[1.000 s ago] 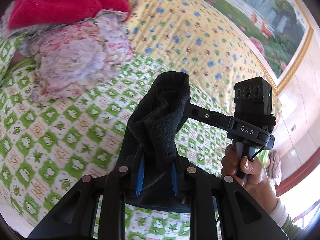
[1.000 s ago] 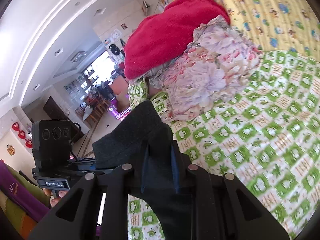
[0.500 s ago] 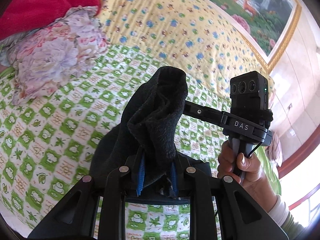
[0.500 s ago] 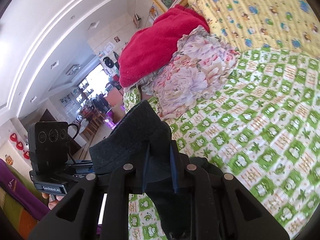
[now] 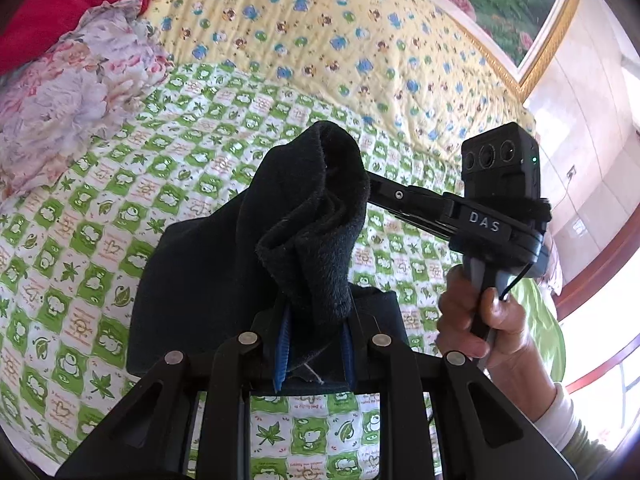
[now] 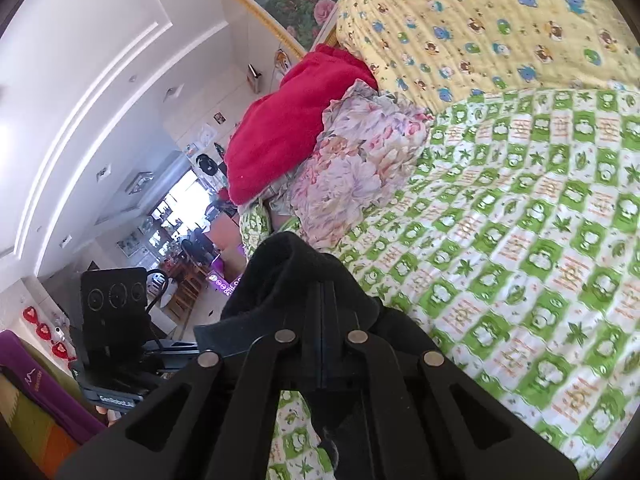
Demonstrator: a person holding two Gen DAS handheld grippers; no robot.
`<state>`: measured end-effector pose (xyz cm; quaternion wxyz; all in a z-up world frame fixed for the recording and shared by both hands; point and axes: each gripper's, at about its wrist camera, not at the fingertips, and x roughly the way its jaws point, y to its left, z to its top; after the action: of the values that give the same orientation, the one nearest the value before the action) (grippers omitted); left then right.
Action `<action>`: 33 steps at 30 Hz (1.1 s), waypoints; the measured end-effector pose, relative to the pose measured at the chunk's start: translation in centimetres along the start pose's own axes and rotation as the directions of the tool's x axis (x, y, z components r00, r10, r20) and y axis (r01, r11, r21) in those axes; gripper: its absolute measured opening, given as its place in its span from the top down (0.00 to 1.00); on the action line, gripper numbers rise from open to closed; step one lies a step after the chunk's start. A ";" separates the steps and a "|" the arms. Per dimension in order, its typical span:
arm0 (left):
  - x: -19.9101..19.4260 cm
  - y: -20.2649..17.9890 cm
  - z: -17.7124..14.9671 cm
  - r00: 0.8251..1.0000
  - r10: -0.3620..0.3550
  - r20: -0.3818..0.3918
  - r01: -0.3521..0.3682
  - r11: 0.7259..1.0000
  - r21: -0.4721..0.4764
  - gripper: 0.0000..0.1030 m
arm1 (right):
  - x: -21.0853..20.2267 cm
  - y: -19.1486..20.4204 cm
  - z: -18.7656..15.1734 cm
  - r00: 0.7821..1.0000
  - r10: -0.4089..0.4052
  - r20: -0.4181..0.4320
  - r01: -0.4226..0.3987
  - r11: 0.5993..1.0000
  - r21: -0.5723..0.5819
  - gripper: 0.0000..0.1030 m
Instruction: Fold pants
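The pants (image 5: 224, 264) are dark, fleecy fabric. One part lies on the green checked bedspread (image 5: 80, 248) and one end is bunched upward. My left gripper (image 5: 314, 344) is shut on that raised end, its blue pads pressed on the cloth. My right gripper (image 6: 324, 312) is shut on another fold of the pants (image 6: 280, 276), held above the bed. The right gripper's body (image 5: 496, 204) shows in the left wrist view, gripped by a hand, its fingers hidden behind the fabric. The left gripper's body (image 6: 112, 332) shows at lower left in the right wrist view.
A floral pillow (image 5: 68, 92) and a red blanket (image 5: 60, 4) lie at the bed's left. A yellow patterned quilt (image 5: 320, 28) covers the far side, under a framed painting (image 5: 500, 4). Beyond the bed edge is a living room (image 6: 168, 216).
Both grippers have carried the pants end toward the yellow quilt and lower. More dark fabric now lies flat on the bedspread. Both grips stay shut.
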<state>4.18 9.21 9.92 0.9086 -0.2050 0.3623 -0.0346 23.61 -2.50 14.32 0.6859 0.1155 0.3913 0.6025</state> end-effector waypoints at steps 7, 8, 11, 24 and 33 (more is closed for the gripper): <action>1.3 -0.1 -0.8 0.999 0.012 -0.044 -0.012 1.000 0.004 0.80 | -1.1 -1.6 -1.0 0.999 -0.024 0.025 0.021 0.995 0.093 0.93; 1.5 -0.1 -1.0 0.999 0.015 -0.049 -0.015 1.000 0.006 0.80 | -1.2 -1.7 -1.1 0.999 -0.030 0.030 0.027 0.995 0.097 0.90; 1.9 -0.1 -1.1 0.998 0.020 -0.061 -0.019 1.000 0.012 0.80 | -1.4 -1.9 -1.5 0.998 -0.035 0.043 0.030 0.993 0.113 0.49; 2.8 -1.4 -1.7 0.995 0.022 -0.097 -0.018 0.999 0.035 0.80 | -0.3 -2.9 -3.3 0.982 -0.177 -0.063 0.183 0.976 0.116 0.78; 3.1 -5.6 -2.4 0.994 -0.015 -0.104 0.029 0.989 0.143 0.80 | -5.3 -2.0 -4.0 0.976 -0.217 0.014 0.214 0.971 0.104 0.81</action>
<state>5.30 2.64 8.57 0.9007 -0.1408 0.4029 -0.0812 22.57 -9.09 12.49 0.7453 0.1148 0.4231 0.5023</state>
